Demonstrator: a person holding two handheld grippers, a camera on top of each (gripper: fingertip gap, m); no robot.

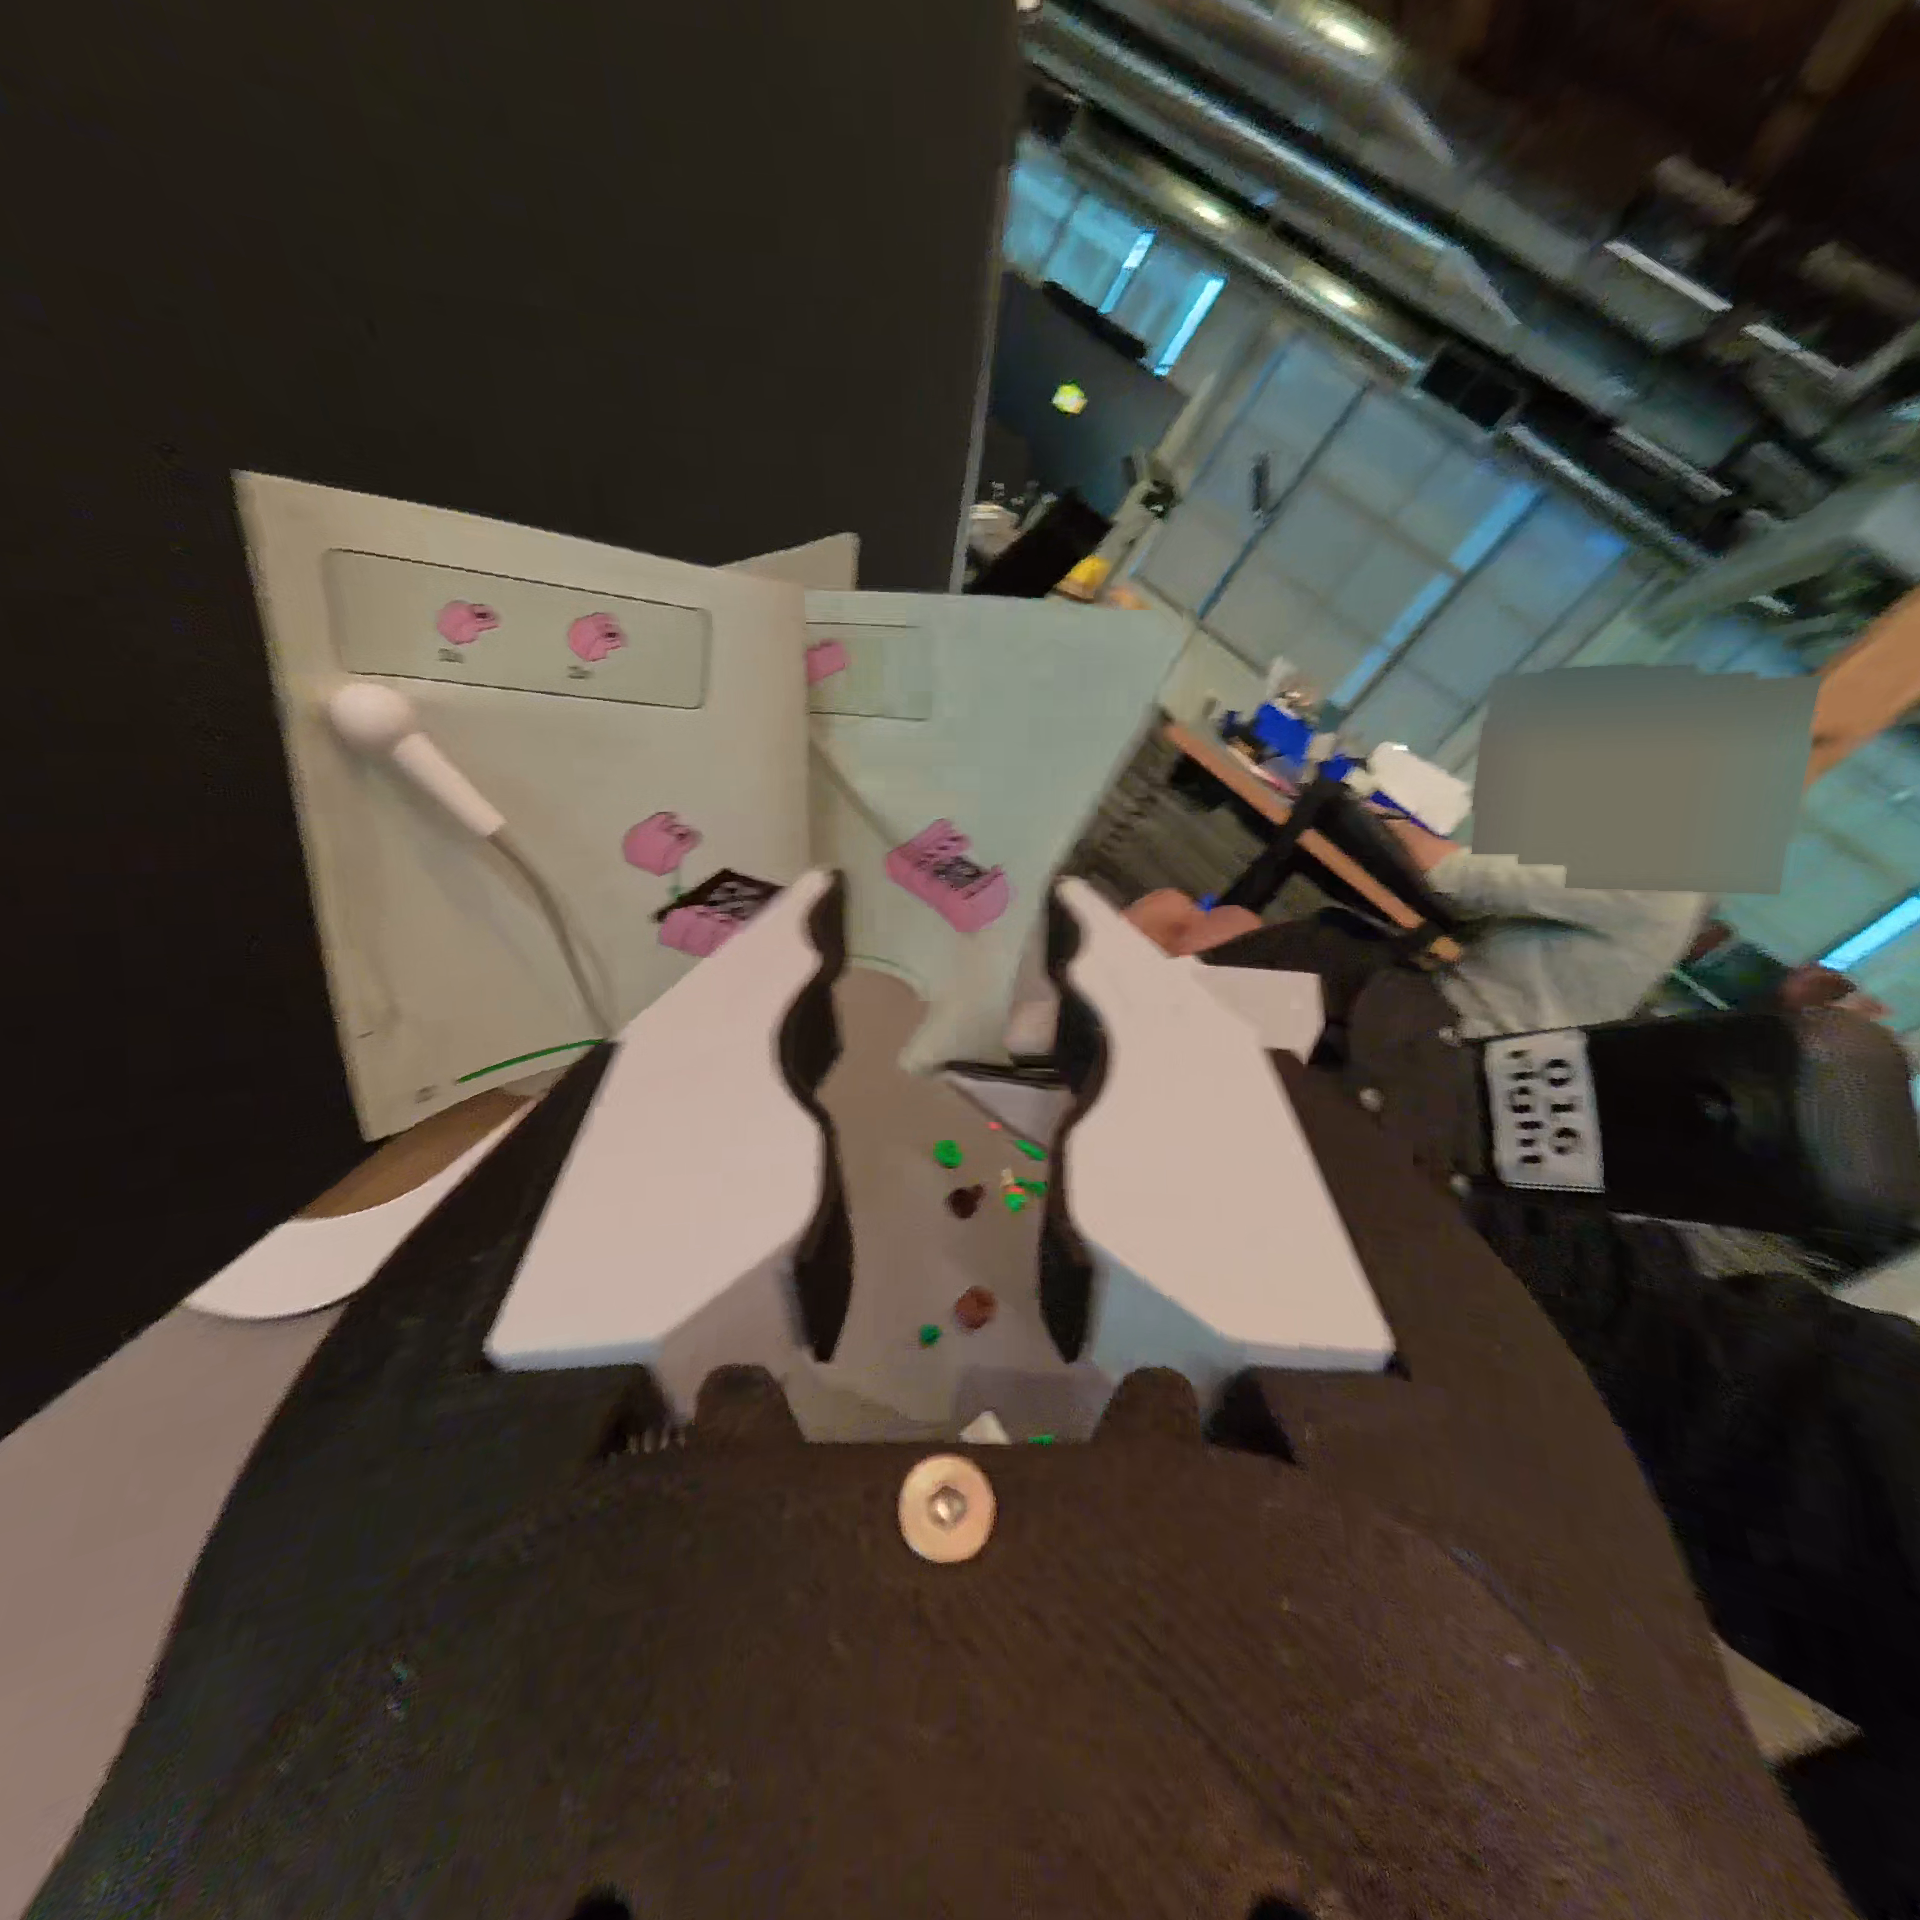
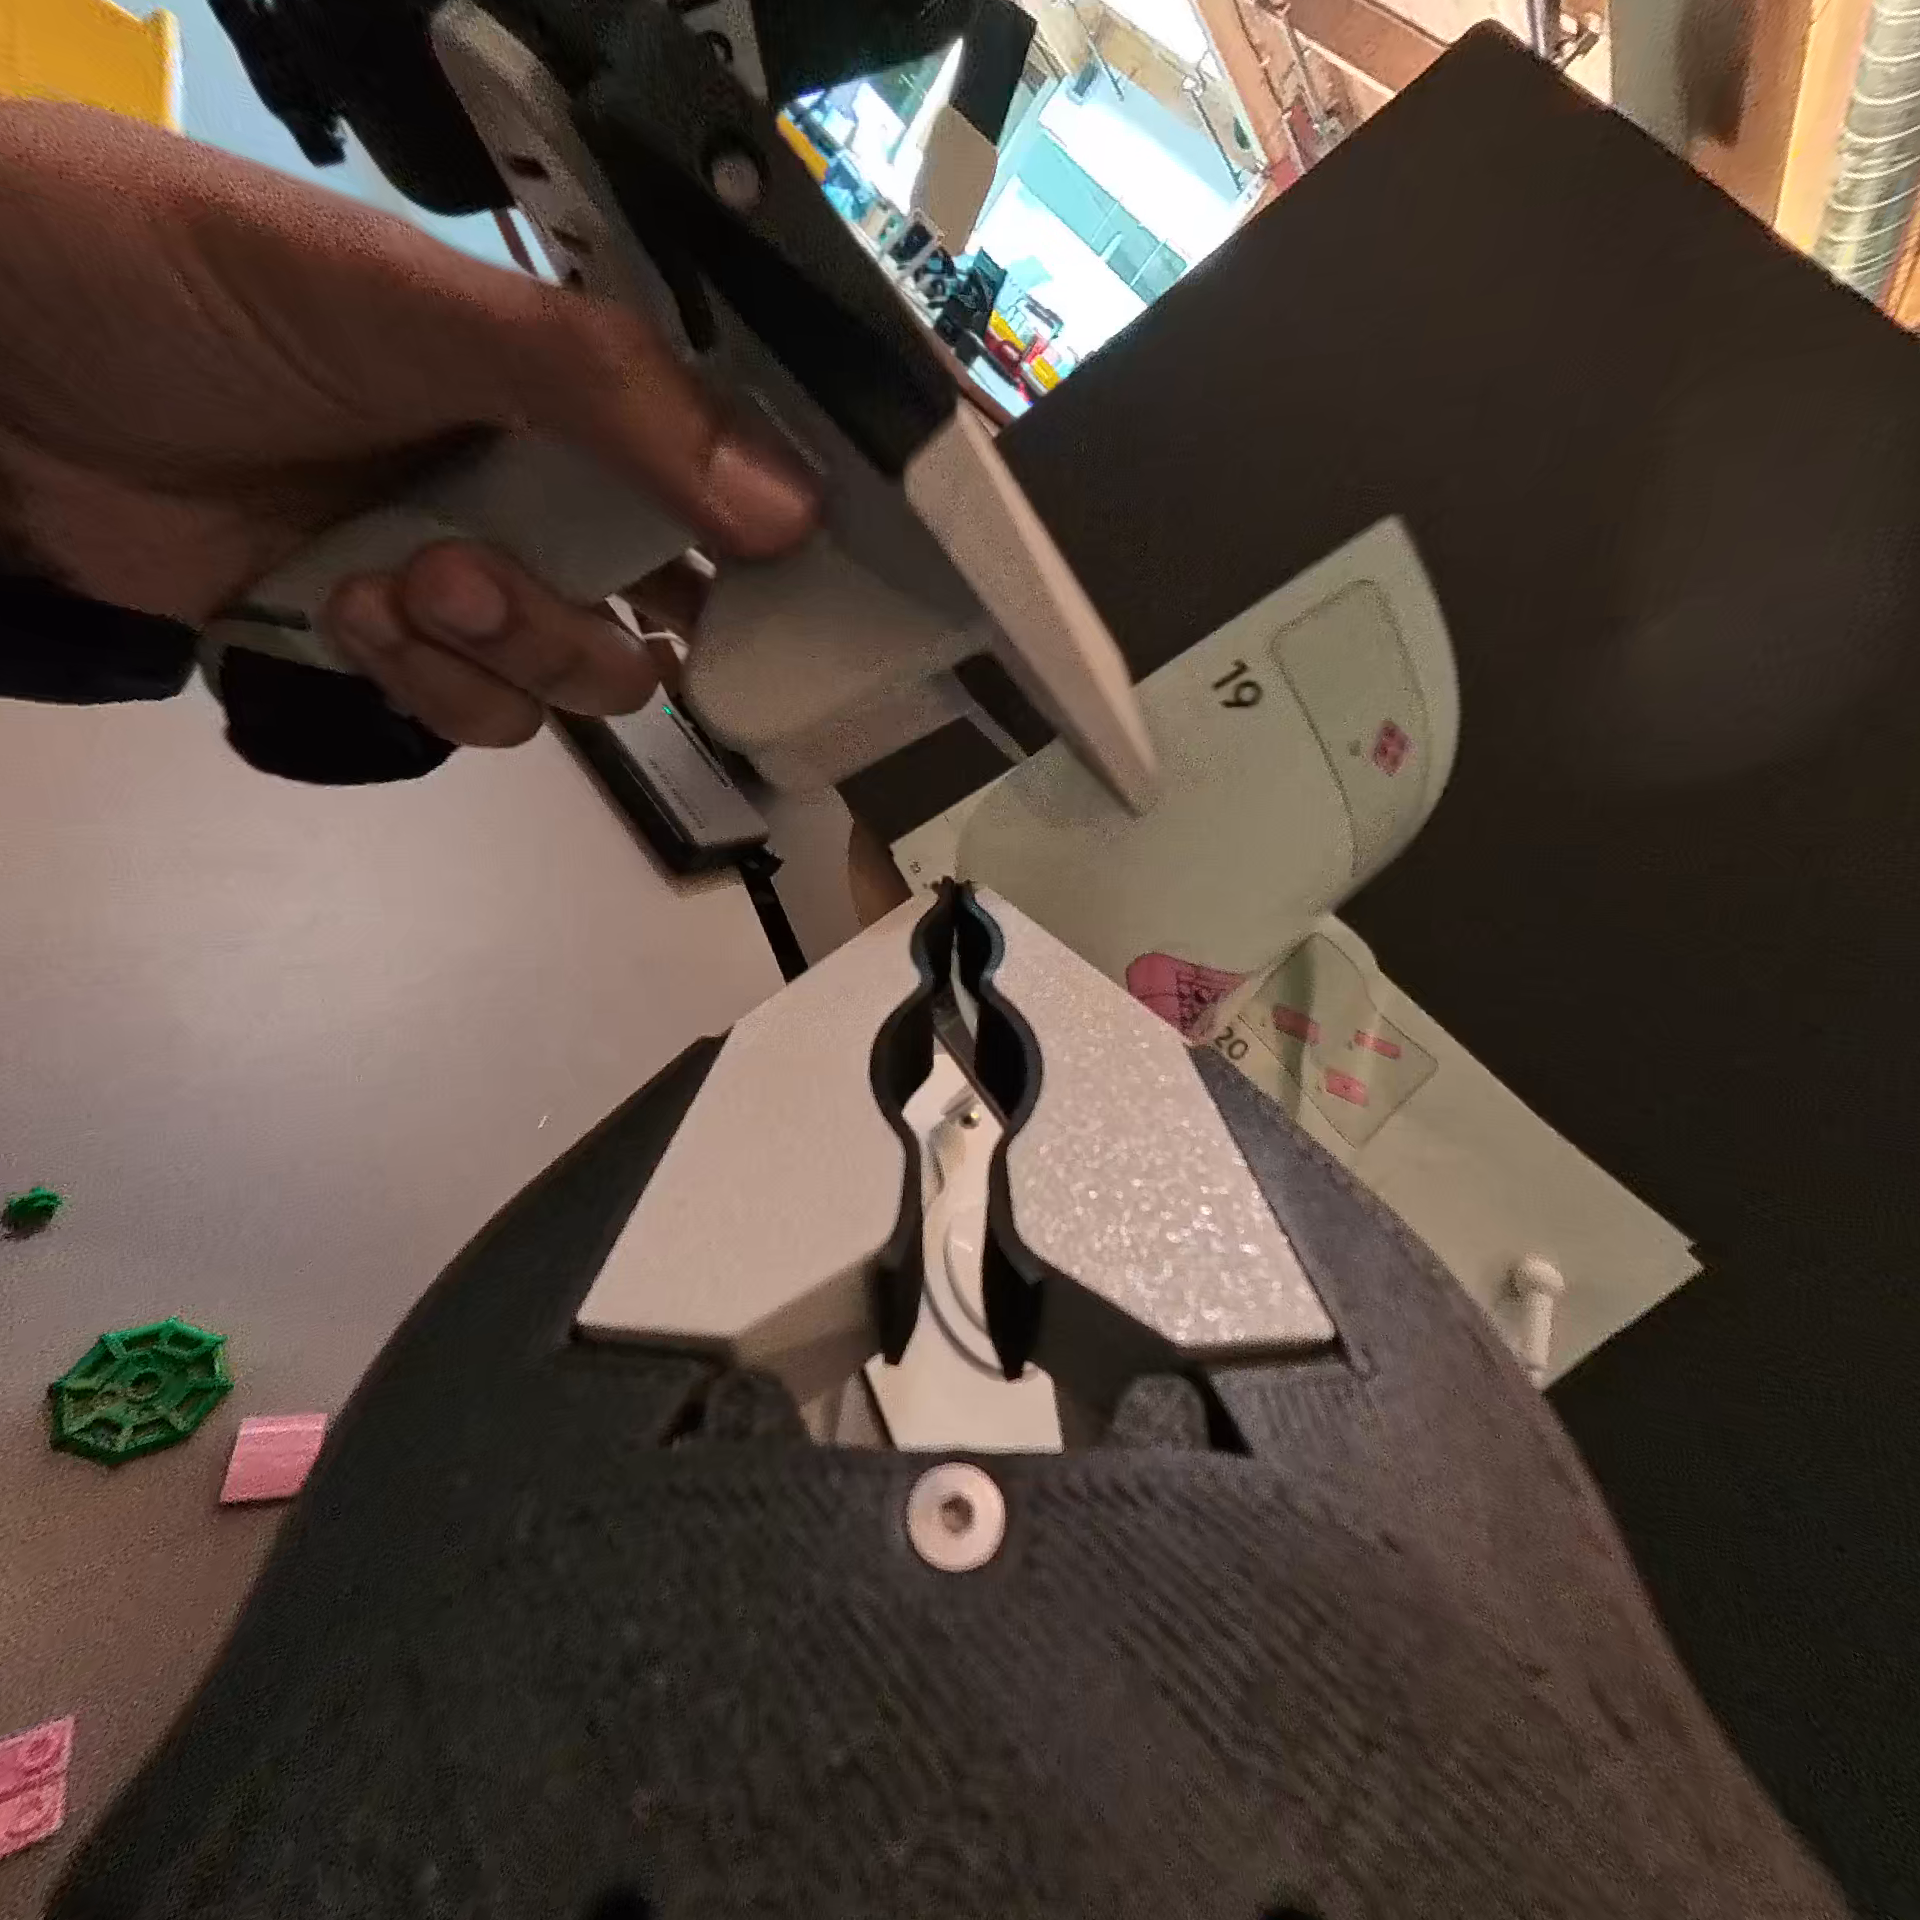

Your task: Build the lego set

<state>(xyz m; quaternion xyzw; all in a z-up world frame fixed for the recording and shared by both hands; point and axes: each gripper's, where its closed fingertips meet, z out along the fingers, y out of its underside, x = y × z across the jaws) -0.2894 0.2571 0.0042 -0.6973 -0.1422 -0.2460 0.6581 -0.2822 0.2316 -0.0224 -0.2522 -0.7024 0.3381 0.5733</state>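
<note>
Against the black backboard (image 1: 468,260) in the left wrist view, the instruction booklet (image 1: 540,790) stands open, propped upright prob. so both pages stay readable while hands are busy. A white peg (image 1: 416,758) w/ a cord crosses the left page, seemingly pinning it in place. One page (image 1: 987,790) curls forward btwn the left gripper (image 1: 943,914) tips. Its jaws stand apart w/ nothing clamped, so it looks like it's nudging the page over, not gripping it. Small green and brown lego bits (image 1: 971,1195) lie scattered on the grey table (image 1: 894,1226) below, untouched.

Right wrist view: right gripper (image 2: 958,894) has its jaws nearly together; tips about touching, a thin white sliver shows btwn the pads, can't tell if it's pinched. Beyond it, a hand (image 2: 312,416) holds the left gripper, whose fingertip (image 2: 1127,779) presses on the curled page, apparently flattening or turning it to the next step. Green wheel-like piece (image 2: 140,1387) and pink plates (image 2: 272,1455) wait on the table at left, well apart from both tools. Judging by this, building is paused for a page turn.
</note>
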